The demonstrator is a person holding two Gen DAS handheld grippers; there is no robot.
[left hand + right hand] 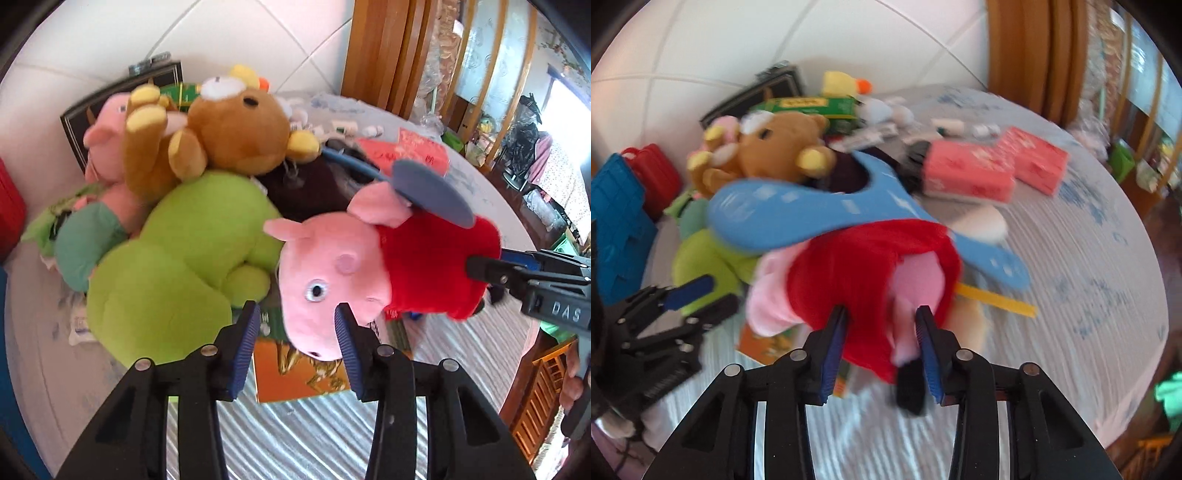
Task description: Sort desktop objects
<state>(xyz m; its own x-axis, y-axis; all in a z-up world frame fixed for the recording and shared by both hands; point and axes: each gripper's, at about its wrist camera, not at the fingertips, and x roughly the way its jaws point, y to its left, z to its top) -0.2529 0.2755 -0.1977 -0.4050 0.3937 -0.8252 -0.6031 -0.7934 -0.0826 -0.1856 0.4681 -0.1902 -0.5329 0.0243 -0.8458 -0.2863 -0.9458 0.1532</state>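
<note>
The round table under its pale ribbed cloth (1071, 280) carries a heap of soft toys: a lime-green plush animal (177, 258), a brown teddy bear with yellow paws (229, 136), and the pink plush pig in a red dress (354, 273), which hangs clear of the cloth just in front of them. To sort it well, I'd keep the pinch on the dress firm and swing wide of the blue plastic hanger (798, 214) touching it. The right gripper (881, 343) tilts steeply down, jaws pinching the red hem. The left gripper (297, 347), equally steep, has half-spread jaws, one pad at the pig's snout, nothing gripped
</note>
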